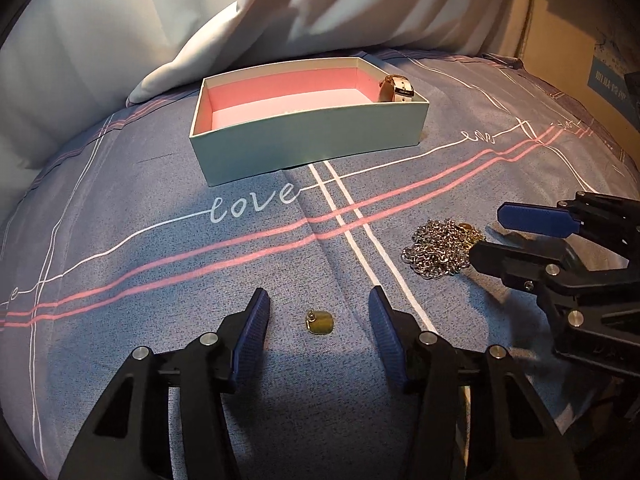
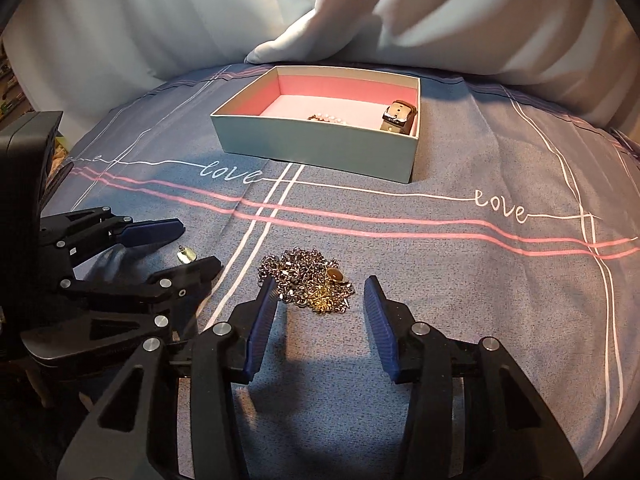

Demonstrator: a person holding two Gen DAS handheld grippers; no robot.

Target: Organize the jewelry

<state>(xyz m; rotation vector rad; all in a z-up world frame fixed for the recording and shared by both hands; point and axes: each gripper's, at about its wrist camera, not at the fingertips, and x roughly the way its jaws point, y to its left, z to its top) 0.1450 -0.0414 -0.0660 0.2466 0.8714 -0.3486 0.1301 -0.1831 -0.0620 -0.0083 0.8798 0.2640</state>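
Note:
A pale green box (image 1: pixel 316 136) with a pink lining sits on the blue bedsheet; it also shows in the right wrist view (image 2: pixel 320 152). A watch (image 1: pixel 396 88) stands in its right corner (image 2: pixel 398 118), and a small bead piece (image 2: pixel 326 118) lies inside. A small gold pendant (image 1: pixel 319 322) lies between the fingers of my open left gripper (image 1: pixel 318 308), also seen from the right (image 2: pixel 187 256). A heap of silver and gold chains (image 2: pixel 310 280) lies between the tips of my open right gripper (image 2: pixel 320 284); the heap also shows in the left wrist view (image 1: pixel 438 250), beside the right gripper (image 1: pixel 486 232).
White pillows (image 1: pixel 280 12) lie behind the box. The sheet (image 2: pixel 460 264) has pink and white stripes and the word "love". A cardboard carton (image 1: pixel 580 40) stands at the far right. The two grippers are close side by side.

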